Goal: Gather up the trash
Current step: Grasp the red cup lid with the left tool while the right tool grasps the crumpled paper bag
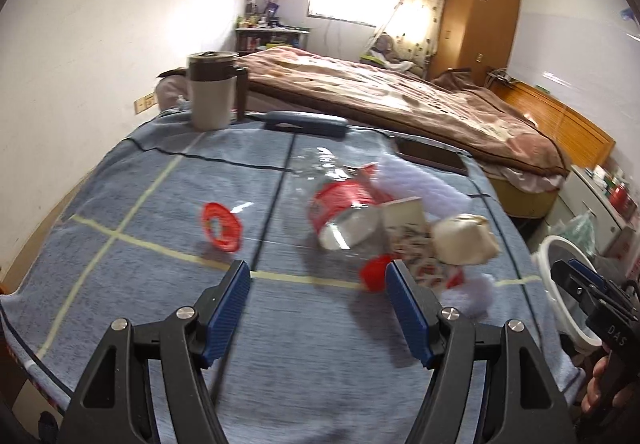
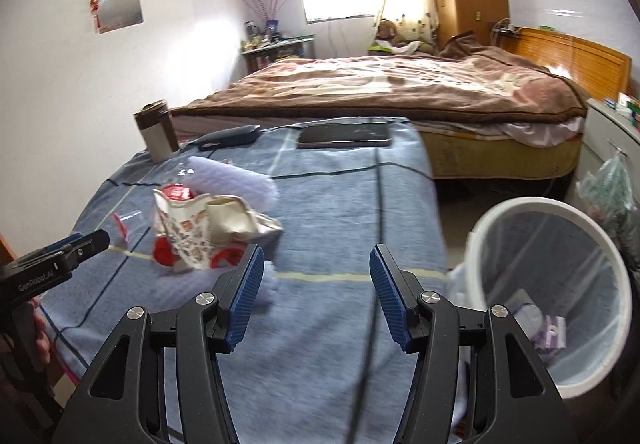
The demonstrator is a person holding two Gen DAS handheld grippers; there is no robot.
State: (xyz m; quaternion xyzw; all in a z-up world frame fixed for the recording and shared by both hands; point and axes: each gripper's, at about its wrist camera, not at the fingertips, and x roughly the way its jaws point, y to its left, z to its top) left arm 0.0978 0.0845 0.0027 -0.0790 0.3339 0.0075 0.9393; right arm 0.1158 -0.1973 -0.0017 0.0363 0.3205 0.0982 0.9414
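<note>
Left gripper (image 1: 318,298) and right gripper (image 2: 316,272) fingers spread, gripping nothing, above blue checked table (image 1: 160,180), crumpled wrappers (image 2: 208,232) and clear bottle (image 1: 340,204) mid-table, white bin (image 2: 548,284) beside table's right, mug (image 1: 212,96), brown bed (image 2: 380,88) beyond.

Both wrist views skim the blue tablecloth (image 1: 160,180) bedward — blurred, seemingly close.
</note>
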